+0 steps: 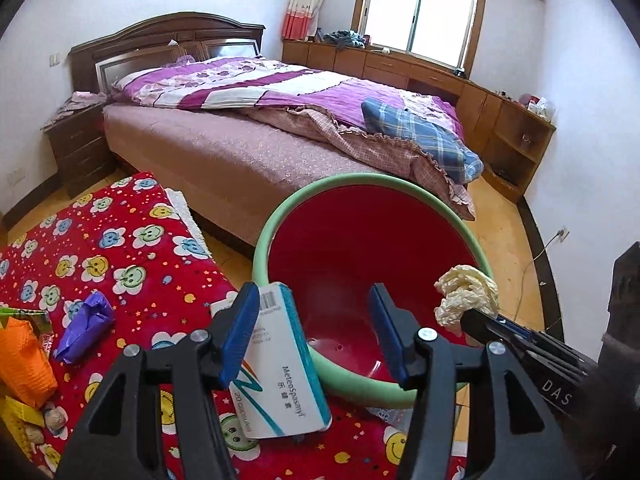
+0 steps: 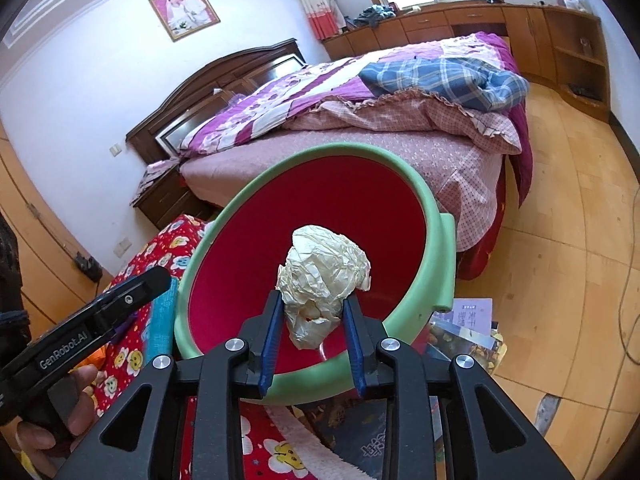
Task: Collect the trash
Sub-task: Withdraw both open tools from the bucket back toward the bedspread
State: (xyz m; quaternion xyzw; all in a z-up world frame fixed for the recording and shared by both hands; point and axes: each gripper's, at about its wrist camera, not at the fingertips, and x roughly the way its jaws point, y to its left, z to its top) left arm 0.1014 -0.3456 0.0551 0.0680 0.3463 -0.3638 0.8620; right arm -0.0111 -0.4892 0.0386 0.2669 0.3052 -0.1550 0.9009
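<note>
Over the red basin (image 2: 308, 216) with its green rim, the right gripper (image 2: 310, 328) pinches a crumpled cream paper wad (image 2: 320, 276) between its blue pads. Beside it, the left gripper (image 1: 314, 336) stands wide apart, holding nothing (its left pad touches a white-and-teal medicine box (image 1: 280, 364) leaning against the basin's rim).

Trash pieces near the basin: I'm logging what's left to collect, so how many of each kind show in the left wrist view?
Crumpled cream paper ball, gripped in the right tool: 1
White-and-teal cardboard medicine box, beside the open left tool: 1
Crumpled purple plastic wrapper on the red patterned cloth: 1
Total: 3
</note>
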